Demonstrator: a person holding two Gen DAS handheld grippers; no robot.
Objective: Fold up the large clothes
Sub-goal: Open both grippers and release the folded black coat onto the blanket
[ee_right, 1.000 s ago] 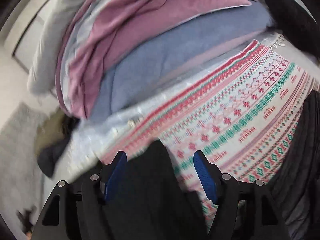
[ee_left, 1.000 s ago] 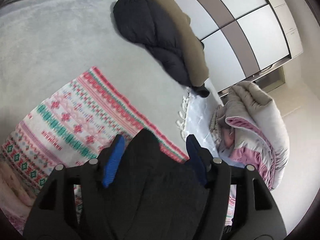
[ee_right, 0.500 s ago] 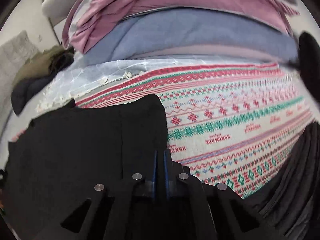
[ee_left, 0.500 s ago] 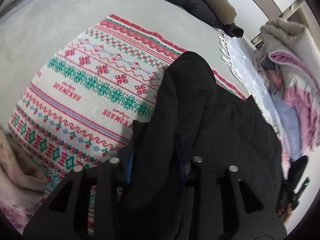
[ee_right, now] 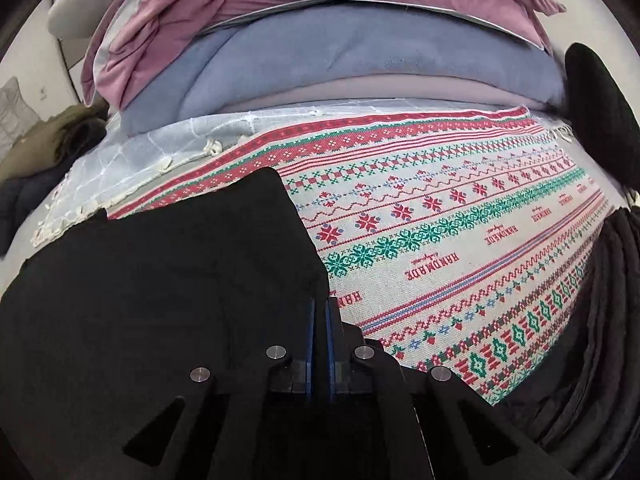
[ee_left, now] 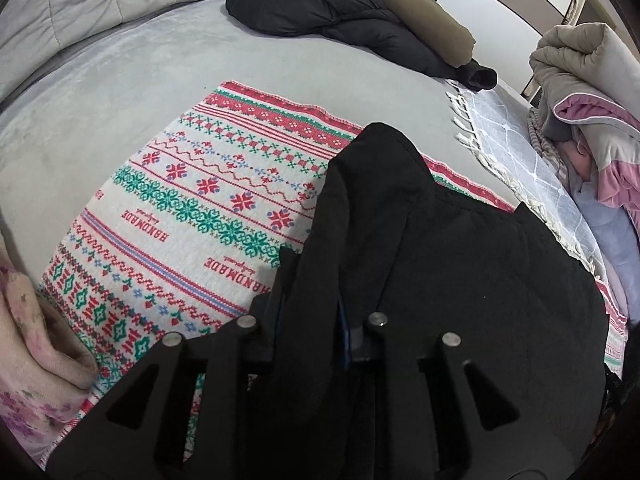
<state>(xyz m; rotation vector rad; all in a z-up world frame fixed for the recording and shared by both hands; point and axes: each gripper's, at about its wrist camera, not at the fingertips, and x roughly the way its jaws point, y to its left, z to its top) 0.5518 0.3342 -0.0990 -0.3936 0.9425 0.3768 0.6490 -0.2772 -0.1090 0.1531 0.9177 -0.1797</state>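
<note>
Now both tools are clamped on the black garment (ee_left: 460, 280): the left tool (ee_left: 312, 312) pinches a thick fold, the right tool (ee_right: 318, 320) nearly closed on its edge. It lies over the patterned blanket (ee_left: 192, 216) near the bed's (ee_left: 120, 88) pillow-piled edge.

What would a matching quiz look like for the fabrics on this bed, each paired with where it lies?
Things:
1. black garment
2. patterned blanket
3. dark puffer jacket
4. fringed grey throw

Places:
A. far across the bed, by the headboard
B. spread flat on the grey bed cover
C. clamped in both grippers' fingers, draped over the blanket
D. along the blanket's edge, beside the pink and grey bedding pile

Pairs: 1-C, 2-B, 3-A, 4-D
</note>
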